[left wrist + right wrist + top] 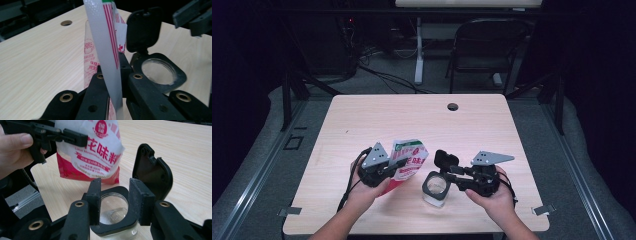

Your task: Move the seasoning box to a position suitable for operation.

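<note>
Two tools at work over my table [362, 120]
My left tool [398, 162] pinches the red-and-white pouch [409, 159] by its edge, holding it tilted beside the open-lidded clear jar [436, 187]; my right tool [451, 172] grips the jar's black rim, jar standing on the table

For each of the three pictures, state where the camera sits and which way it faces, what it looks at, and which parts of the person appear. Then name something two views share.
High view: above the person's side, facing forward and down on the table; both forearms and hands appear.
Left gripper view: rides the left gripper, looking along jaws clamped on the bag; no hand visible.
Right gripper view: rides the right gripper, looking at the jar; the left hand appears.
Shared: both gripper views show the jar's flipped-open lid.
</note>
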Motion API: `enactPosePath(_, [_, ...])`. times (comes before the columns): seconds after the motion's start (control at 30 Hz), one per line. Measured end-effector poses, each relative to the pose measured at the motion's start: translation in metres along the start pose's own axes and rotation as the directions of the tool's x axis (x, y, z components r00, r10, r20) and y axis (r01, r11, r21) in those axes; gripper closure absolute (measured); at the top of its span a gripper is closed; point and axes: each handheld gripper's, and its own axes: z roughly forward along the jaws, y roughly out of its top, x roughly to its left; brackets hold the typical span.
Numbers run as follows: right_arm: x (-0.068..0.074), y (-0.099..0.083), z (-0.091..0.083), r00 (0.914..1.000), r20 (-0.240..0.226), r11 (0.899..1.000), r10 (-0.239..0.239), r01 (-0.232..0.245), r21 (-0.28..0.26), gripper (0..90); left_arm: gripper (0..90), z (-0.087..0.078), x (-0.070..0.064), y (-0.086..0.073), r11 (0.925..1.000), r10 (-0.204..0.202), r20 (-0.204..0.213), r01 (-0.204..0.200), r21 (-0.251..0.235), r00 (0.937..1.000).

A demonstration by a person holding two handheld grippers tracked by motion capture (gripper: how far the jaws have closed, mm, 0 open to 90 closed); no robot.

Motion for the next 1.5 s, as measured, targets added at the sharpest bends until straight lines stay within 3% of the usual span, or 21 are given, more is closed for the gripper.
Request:
enactPosePath(0.13, [0.005, 0.006, 0.003, 0.9992, -0.02, 0.999, -0.036, 0.036, -0.002, 64.6, 90.0, 0.002, -0.004, -0.007, 1.0, -0.004, 0.054, 0.004, -0.003, 0.9985])
enactPosePath(0.23, [0.008, 0.01, 0.008, 0.9977, -0.05, 0.999, -0.045, 0.045, -0.01, 64.1, 90.0, 0.006, -0.008, -0.012, 0.9999, -0.009, 0.069, 0.01, -0.007, 0.9976])
enactPosePath(0.63, [0.01, 0.021, 0.026, 0.996, -0.043, 0.997, -0.078, 0.078, -0.008, 59.5, 90.0, 0.009, -0.008, -0.03, 0.9989, -0.048, 0.087, 0.047, 0.009, 0.995])
enactPosePath(0.9, [0.011, 0.025, 0.042, 0.996, -0.064, 0.998, -0.062, 0.063, 0.003, 57.2, 90.0, 0.014, -0.008, -0.039, 0.9972, -0.071, 0.106, 0.069, 0.029, 0.9918])
enactPosePath(1.27, [0.012, 0.027, 0.057, 0.9955, -0.071, 0.998, -0.062, 0.064, 0.026, 55.3, 90.0, 0.015, -0.008, -0.041, 0.9967, -0.079, 0.119, 0.077, 0.024, 0.9897])
enactPosePath(1.5, [0.017, 0.036, 0.059, 0.994, -0.088, 0.998, -0.066, 0.067, 0.008, 53.6, 90.0, 0.015, -0.008, -0.041, 0.9966, -0.081, 0.12, 0.079, 0.023, 0.9894])
